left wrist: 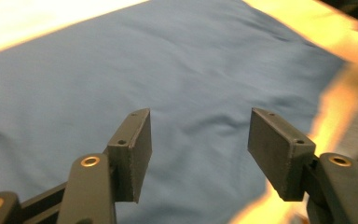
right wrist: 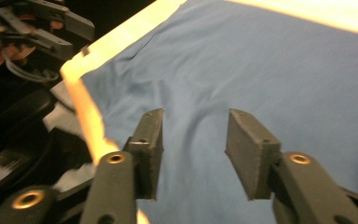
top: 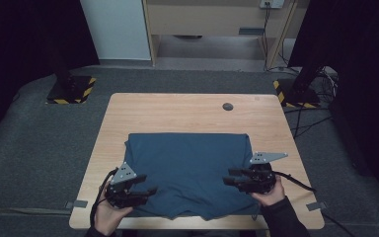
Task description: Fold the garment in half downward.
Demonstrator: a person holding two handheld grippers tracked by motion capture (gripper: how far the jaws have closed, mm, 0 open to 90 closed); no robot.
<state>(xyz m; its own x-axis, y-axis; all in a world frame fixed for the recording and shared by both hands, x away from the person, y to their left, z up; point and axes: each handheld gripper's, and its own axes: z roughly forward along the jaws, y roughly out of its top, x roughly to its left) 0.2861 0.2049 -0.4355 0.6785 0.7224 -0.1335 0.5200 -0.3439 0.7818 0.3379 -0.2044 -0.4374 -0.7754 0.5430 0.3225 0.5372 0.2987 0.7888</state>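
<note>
High view: the folded blue shirt (top: 190, 173) lies flat on the bench (top: 177, 113) between the left hand-held gripper (top: 145, 185) and the right hand-held gripper (top: 232, 177).

Left gripper view: jaws apart, empty, shirt beneath them.

Right gripper view: likewise parted over cloth. Judged: a fold is just released; next comes regrasping an edge.

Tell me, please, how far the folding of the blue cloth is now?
Done: the blue cloth lies flat on the table, apparently folded into a rectangle. In hand: nothing; the left tool and right tool are open above its near corners. Left: probably another fold, if wanted.
</note>
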